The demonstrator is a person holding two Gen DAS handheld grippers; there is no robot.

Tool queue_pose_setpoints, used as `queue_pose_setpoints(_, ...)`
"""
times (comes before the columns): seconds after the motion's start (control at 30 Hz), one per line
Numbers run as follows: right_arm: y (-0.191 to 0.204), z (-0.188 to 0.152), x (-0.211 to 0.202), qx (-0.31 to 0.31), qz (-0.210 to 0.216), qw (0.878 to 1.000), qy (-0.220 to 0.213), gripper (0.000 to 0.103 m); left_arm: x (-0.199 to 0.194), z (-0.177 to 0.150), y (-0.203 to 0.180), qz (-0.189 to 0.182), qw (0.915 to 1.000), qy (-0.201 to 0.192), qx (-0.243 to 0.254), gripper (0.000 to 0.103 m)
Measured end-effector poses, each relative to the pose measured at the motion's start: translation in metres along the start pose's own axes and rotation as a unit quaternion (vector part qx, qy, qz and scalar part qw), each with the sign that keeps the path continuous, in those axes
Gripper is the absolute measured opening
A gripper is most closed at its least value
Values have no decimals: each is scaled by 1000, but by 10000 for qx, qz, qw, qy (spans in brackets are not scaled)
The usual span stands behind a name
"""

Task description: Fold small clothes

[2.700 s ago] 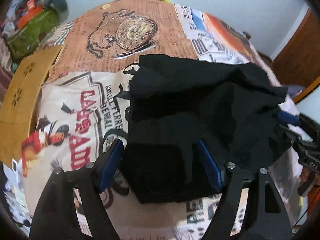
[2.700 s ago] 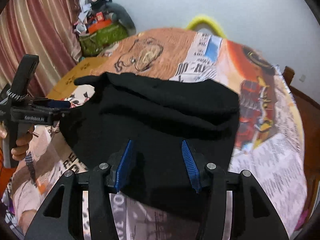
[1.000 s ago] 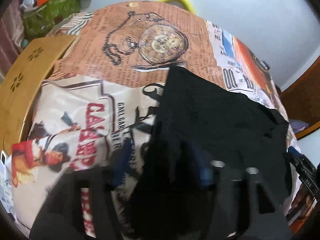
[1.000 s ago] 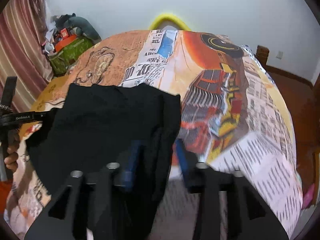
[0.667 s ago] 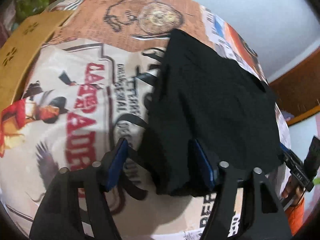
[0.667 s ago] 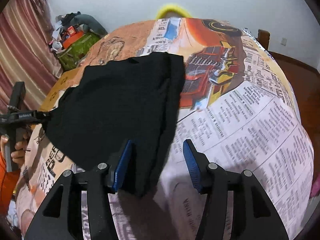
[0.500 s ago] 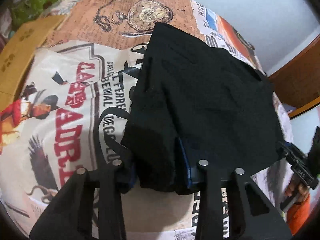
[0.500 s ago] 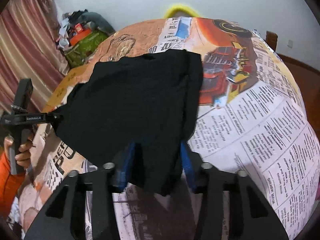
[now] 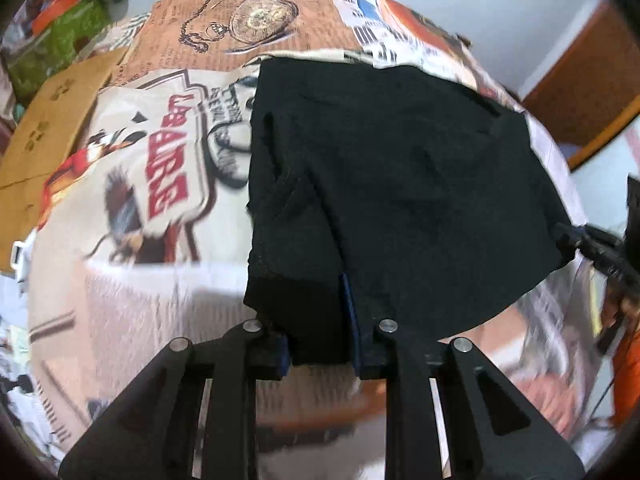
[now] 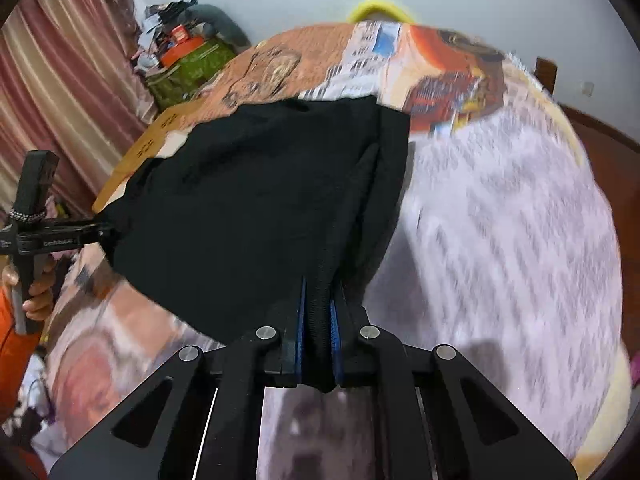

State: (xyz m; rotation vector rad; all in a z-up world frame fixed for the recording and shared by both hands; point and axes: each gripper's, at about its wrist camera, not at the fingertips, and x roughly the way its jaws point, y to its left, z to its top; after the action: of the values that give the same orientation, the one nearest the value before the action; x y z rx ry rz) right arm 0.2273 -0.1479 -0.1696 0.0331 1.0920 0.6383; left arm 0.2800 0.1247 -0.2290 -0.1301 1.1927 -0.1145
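Black garment (image 9: 400, 184) is pinched at two near corners right now: the right gripper (image 10: 318, 336) has its blue pads squeezed narrow on a bunched-up corner, and the left gripper (image 9: 320, 332) is clamped on the other near corner, with a thick wad of cloth between its jaws. The near edge looks lifted off the printed tablecloth (image 9: 160, 160) while the far edge rests on it around the middle of the tabletop, so it hangs like a hammock between the two grips. Biggest risk, I'd guess, is the right corner: that bite looks thin and rolled, so one tug could slide it out and the whole side flops. The left side has loose layers and a little opening by the seam, so carrying it over could fold crooked or trap a wrinkle. Pulling the hands apart too hard might also drag the far edge across the tablecloth toward the cardboard sheet (image 9: 52, 120) at the left edge.
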Motion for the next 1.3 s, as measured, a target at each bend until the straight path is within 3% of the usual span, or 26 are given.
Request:
queue_pose_setpoints(0.07,0,-10,-3,-62,22,10000,70,14,-8,-7,0,156,9998,-120,31,28)
queue_pose_setpoints(0.2,-2,-11,-20,-133,-345,9993,-106,16,-27,-2,2,550,9976,-416,79,38)
queue_pose_setpoints(0.33,2,17,-33,-231,-544,9968,-538,27,-35,21,-1,725,9942,-794,96,54)
queue_pose_setpoints(0.37,4,26,-32,-285,-566,9960,-628,34,-33,28,-2,724,9939,-832,87,57)
queue_pose_setpoints(0.4,8,36,-29,-354,-583,9952,-707,41,-29,33,-4,712,9937,-859,78,59)
queue_pose_setpoints(0.53,25,73,-3,-670,-724,9918,-811,46,0,54,-8,761,9943,-741,74,60)
queue_pose_setpoints(0.73,27,111,57,-1013,-1255,9864,-313,47,48,62,-8,892,9954,-325,132,61)
queue_pose_setpoints(0.87,23,107,72,-1370,-1445,9800,38,44,52,59,-3,885,9952,-405,116,68)
queue_pose_setpoints(1.0,10,108,60,-1431,-1789,9734,-71,44,55,57,2,794,9960,-411,-6,72)
queue_pose_setpoints(1.17,-19,119,29,-762,-1464,9859,-283,44,54,58,0,841,9957,-382,18,73)
queue_pose_setpoints(1.23,-22,117,12,-573,-1616,9839,-498,46,50,59,-1,864,9956,-353,46,72)
queue_pose_setpoints(1.3,-24,114,-4,-446,-1450,9861,-674,47,39,59,-1,852,9955,-405,76,71)
